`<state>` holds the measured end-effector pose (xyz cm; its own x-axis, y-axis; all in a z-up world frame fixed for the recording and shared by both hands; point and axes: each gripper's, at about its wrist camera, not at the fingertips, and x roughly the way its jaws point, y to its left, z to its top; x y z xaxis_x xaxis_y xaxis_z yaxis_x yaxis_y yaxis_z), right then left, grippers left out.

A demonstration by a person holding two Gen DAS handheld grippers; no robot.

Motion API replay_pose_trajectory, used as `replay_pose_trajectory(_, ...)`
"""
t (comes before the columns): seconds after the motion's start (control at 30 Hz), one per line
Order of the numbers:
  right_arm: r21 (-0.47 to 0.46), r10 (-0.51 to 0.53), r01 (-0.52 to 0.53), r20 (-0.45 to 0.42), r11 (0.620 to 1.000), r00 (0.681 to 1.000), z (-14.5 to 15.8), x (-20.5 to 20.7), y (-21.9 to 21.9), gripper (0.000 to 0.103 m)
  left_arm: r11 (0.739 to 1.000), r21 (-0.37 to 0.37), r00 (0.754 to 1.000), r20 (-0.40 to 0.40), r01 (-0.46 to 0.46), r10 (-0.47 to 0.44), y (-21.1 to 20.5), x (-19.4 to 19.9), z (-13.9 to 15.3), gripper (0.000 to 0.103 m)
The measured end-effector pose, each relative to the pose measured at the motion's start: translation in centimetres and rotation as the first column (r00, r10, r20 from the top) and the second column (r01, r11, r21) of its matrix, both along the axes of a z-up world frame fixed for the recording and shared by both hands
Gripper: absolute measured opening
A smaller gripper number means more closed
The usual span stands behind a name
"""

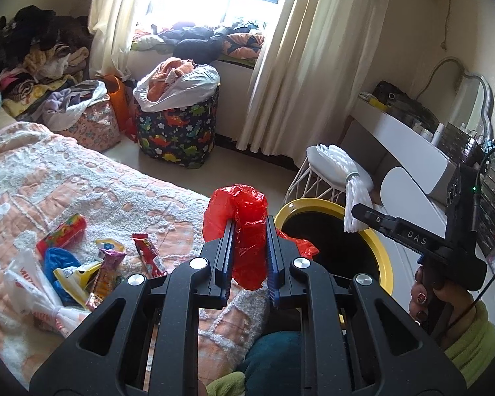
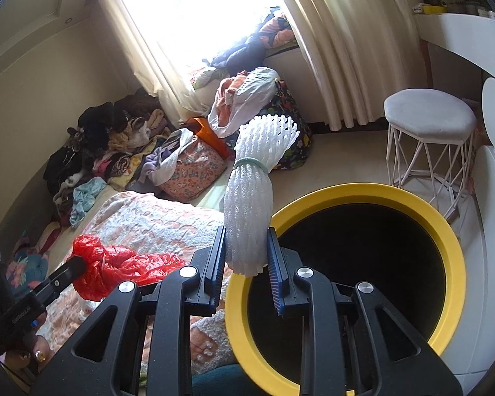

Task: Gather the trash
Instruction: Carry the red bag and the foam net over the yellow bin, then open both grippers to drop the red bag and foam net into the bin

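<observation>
Grips sound: left gripper (image 1: pixel 249 257) clamps red bag (image 1: pixel 239 221), right gripper (image 2: pixel 246 257) clamps foam net bundle (image 2: pixel 250 204). Centre each over bin (image 2: pixel 445 231) before you release.

Premises: a lived-in bedroom in a home. Evidence: a bed (image 1: pixel 66 171) under a peach and white textured coverlet; cream curtains (image 1: pixel 300 66) framing a bright window; clothing heaped along the wall (image 1: pixel 33 49); a dinosaur-print fabric hamper (image 1: pixel 178 132) stuffed with laundry; a white dressing table (image 1: pixel 409 138) with mirror; a small padded stool (image 2: pixel 429 122) beside it.
</observation>
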<state>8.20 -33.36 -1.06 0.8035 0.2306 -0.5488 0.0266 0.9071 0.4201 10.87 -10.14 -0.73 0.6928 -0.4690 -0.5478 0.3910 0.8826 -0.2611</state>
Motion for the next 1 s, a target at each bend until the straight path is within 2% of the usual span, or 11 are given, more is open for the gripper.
replay_pose_trajectory(0.5, 0.007, -0.071, 0.072, -0.077, 0.997, 0.995, -1.6, 0.2, -2.7, 0.023, 0.997, 0.030, 0.998, -0.012, 0.067, -0.067, -3.8, 0.0, -1.4, 0.012)
replay_pose_trajectory(1.0, 0.028, -0.119, 0.127, -0.205, 0.992, 0.972, -4.2, 0.7, -5.4, 0.023, 0.984, 0.093, 0.987, -0.075, 0.152, -0.145, -8.9, 1.0, -5.3, 0.012)
